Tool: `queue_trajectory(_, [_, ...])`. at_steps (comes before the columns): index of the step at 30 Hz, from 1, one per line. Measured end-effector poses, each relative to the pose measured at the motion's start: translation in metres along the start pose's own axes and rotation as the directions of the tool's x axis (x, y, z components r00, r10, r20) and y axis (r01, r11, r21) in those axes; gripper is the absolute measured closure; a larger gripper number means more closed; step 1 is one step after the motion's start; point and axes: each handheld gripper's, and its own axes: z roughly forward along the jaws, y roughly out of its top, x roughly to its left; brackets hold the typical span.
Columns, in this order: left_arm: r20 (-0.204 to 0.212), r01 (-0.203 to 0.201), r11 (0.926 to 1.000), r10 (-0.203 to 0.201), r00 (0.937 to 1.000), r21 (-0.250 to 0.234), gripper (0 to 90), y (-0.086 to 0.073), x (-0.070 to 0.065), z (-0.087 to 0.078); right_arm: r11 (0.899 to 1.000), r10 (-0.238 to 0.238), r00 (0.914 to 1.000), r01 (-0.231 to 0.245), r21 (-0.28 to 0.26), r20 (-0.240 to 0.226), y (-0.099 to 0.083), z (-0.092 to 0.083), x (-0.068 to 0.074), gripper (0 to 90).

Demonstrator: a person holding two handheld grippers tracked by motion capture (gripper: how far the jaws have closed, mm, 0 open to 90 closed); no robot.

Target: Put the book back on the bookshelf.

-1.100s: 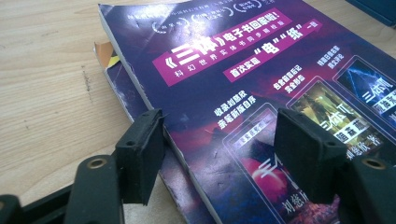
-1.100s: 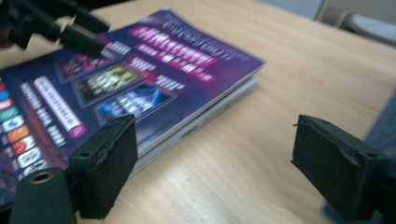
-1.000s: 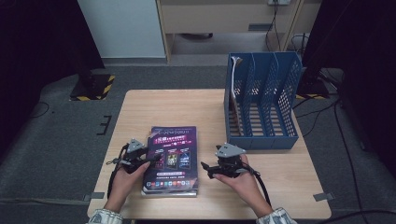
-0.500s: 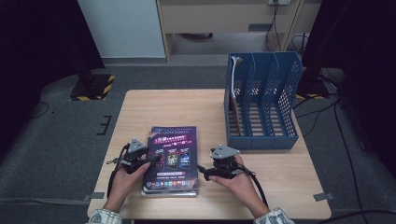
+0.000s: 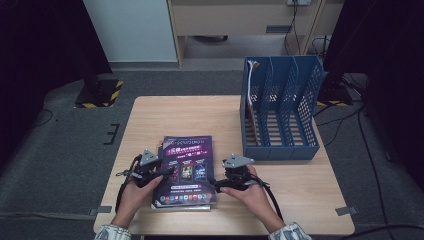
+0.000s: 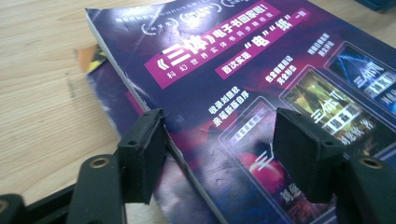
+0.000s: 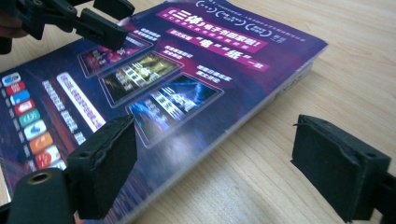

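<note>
Glossy purple softcover book [image 5: 186,169] looks thin, floppy and slick; best pinched at its side edges, where left gripper [image 6: 219,140] and right gripper [image 7: 224,158] both stand open.

The high view looks forward and down from above the person's side, taking in the whole worktop [image 5: 165,115], the blue file rack [image 5: 280,112] at its far right and the floor beyond. The left gripper view sits low and very near, facing along its jaws across the left edge of the purple magazine [image 6: 261,84]. The right gripper view, equally close, faces the magazine's right edge. All three views share that magazine cover; the right gripper view also catches the left gripper [image 7: 109,21].
</note>
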Motion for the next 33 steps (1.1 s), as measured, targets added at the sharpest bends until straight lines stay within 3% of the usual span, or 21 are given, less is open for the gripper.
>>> queue_trajectory(4, [0.01, -0.013, 0.9999, 0.013, 0.9999, 0.003, 35.1, 0.002, -0.006, 0.002, 1.0, 0.024, 0.9996, -0.024, 0.006, -0.012, 0.0, 0.004, -0.003, 11.3])
queue_trajectory(9, [0.024, -0.005, 1.0, 0.005, 0.9997, 0.004, 34.2, 0.002, -0.004, 0.004, 0.999, 0.046, 0.9987, -0.046, 0.021, -0.02, 0.0, 0.011, -0.005, 10.1])
queue_trajectory(14, [0.001, -0.025, 0.9997, 0.025, 0.9997, 0.0, 33.3, 0.002, -0.008, 0.004, 0.996, 0.087, 0.9951, -0.087, 0.015, -0.046, 0.006, 0.02, -0.014, 10.0])
queue_trajectory(18, [-0.002, -0.013, 0.9999, 0.013, 0.9999, -0.007, 31.7, 0.001, -0.008, 0.005, 0.991, 0.131, 0.9901, -0.131, 0.01, -0.051, 0.009, 0.026, -0.02, 10.0])
queue_trajectory(22, [0.001, -0.003, 0.9999, 0.003, 1.0, -0.012, 31.1, 0.001, -0.008, 0.005, 0.993, 0.119, 0.9922, -0.118, 0.021, -0.038, 0.02, 0.039, -0.018, 12.6])
queue_trajectory(25, [-0.004, -0.001, 0.9999, 0.001, 1.0, -0.016, 31.1, 0.0, -0.009, 0.005, 0.993, 0.111, 0.9938, -0.111, 0.047, 0.001, 0.025, 0.045, -0.018, 13.4])
queue_trajectory(30, [-0.006, 0.007, 0.9997, -0.008, 1.0, -0.021, 30.3, -0.001, -0.008, 0.005, 0.983, 0.161, 0.9865, -0.163, 0.086, 0.031, 0.023, 0.054, -0.026, 13.0])
queue_trajectory(33, [0.004, 0.031, 0.9992, -0.031, 0.9995, -0.023, 28.8, -0.002, -0.006, 0.006, 0.981, 0.176, 0.9837, -0.179, 0.081, 0.035, 0.022, 0.055, -0.03, 13.5])
